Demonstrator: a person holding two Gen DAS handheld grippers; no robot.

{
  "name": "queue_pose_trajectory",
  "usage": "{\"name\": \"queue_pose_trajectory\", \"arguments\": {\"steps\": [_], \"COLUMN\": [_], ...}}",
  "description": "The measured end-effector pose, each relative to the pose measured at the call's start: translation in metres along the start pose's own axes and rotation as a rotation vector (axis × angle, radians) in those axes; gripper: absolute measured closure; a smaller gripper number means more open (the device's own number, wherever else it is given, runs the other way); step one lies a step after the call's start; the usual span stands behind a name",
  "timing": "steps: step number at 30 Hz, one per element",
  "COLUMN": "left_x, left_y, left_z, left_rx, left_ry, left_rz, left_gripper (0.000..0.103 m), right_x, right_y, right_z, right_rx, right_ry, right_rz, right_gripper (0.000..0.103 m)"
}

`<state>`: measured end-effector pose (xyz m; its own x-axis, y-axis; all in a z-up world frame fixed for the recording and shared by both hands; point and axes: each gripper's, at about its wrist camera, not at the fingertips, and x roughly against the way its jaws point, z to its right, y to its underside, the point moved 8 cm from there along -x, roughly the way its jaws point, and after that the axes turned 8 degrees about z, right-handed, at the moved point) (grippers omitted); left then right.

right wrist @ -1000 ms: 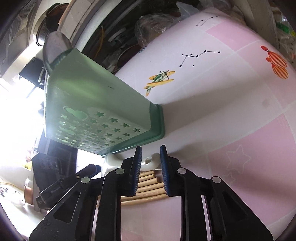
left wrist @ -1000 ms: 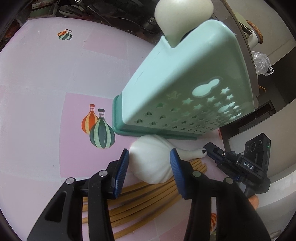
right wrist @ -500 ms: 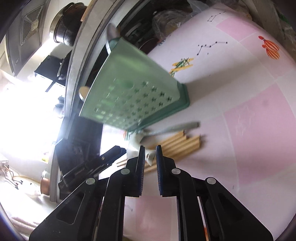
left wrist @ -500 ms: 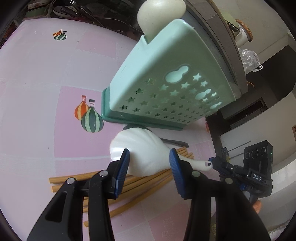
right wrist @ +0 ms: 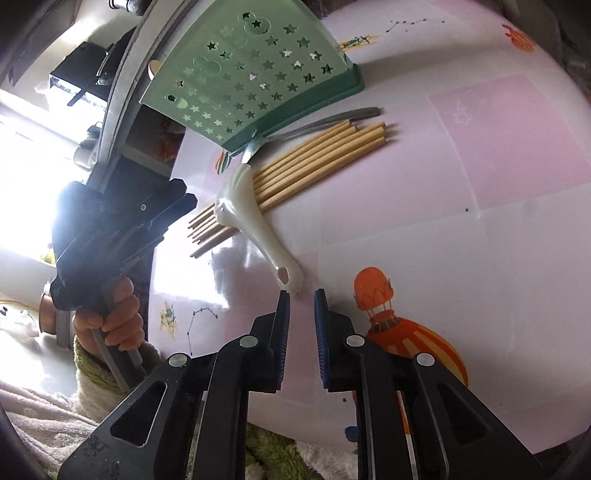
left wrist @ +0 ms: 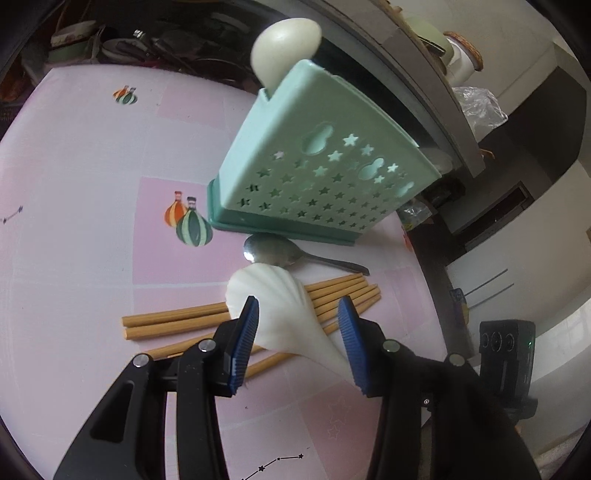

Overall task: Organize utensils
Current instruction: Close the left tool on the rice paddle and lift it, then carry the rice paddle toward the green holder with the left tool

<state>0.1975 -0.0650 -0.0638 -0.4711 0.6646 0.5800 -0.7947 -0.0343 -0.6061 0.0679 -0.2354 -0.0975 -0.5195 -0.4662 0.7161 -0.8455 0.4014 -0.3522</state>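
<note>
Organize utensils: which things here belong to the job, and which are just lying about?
Job: green holder, white scoop, metal spoon, chopsticks, cream spoon already in the holder.
Bystanders: plastic bag, dishes behind the table.

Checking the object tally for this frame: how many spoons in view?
3. A white spoon lies across the chopsticks; a metal spoon lies on the table beside the holder; a cream spoon stands in the holder. More may be hidden inside.

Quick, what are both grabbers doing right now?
Left gripper: open, the white spoon between its jaws, not squeezed.
Right gripper: nearly closed, jaws opening, holding nothing.
</note>
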Motion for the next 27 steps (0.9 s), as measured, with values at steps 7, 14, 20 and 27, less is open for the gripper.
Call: {"name": "queue_pose_trajectory", "arguments": {"steps": [7, 14, 20, 27], "left_x": [-0.033, -0.077, -0.074, -0.074], "left_y": [-0.018, -0.017, -0.002, -0.007], "left_z": [0.024, 0.008, -0.001, -0.004], "left_rx": [-0.303, -0.397, -0.399, -0.456], "left_ry": [-0.169, -0.280, -0.315, -0.352], "left_rz": [0.032, -0.060, -0.108, -0.090], "left_gripper": [0.060, 0.060, 0.060, 0.060], "right_x": [0.015, 0.010, 0.005, 0.007], "right_y": [-0.019, -0.020, -0.021, -0.024], "right_z": [0.010, 0.013, 0.018, 0.021], "right_rx": [-0.006, -0.012, -0.031, -0.023], "right_ry": [0.020, 0.015, 0.002, -0.013], "right_rz": [0.088, 0.103, 0.104, 0.109], "right_gripper": [0.084, 0.082, 0.082, 0.082]}}
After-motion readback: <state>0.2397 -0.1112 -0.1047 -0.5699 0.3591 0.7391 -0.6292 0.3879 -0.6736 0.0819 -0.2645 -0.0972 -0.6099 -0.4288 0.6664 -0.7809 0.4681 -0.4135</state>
